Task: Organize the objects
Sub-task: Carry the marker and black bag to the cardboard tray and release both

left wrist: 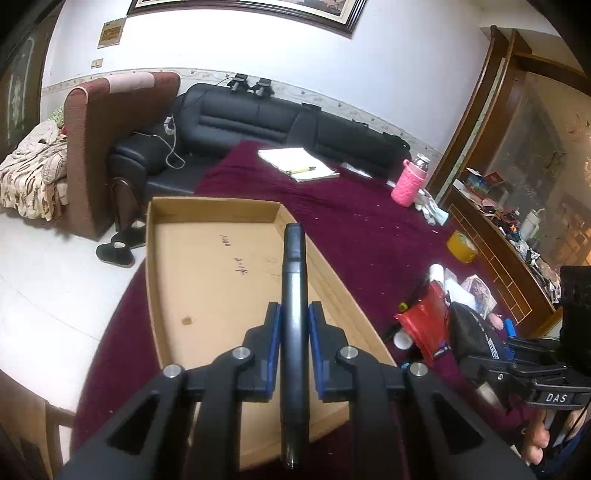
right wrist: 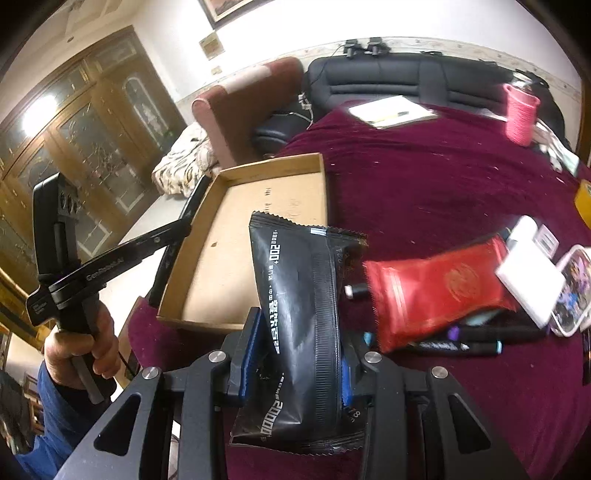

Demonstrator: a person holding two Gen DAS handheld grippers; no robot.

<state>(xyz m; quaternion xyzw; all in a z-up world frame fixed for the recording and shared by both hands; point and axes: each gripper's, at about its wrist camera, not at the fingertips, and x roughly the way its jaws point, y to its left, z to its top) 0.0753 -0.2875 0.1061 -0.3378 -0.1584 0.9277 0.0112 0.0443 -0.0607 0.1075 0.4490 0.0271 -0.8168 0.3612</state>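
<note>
Left wrist view: left hand-held gripper [left wrist: 293, 325] pinches a black marker [left wrist: 293, 295] (lengthwise) over the cardboard tray [left wrist: 207, 266].

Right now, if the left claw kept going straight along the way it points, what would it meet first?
Probably the floor of the cardboard tray. The left claw, shut on a black marker, points down over the tray, so the marker's tip would likely land first; depth is unclear.

Home living rm: black sofa [left wrist: 258, 118] & armchair [left wrist: 99, 147] by wall, framed pic [left wrist: 258, 11], wood cabinet [right wrist: 74, 140], shoes [left wrist: 122, 243] on floor.
</note>
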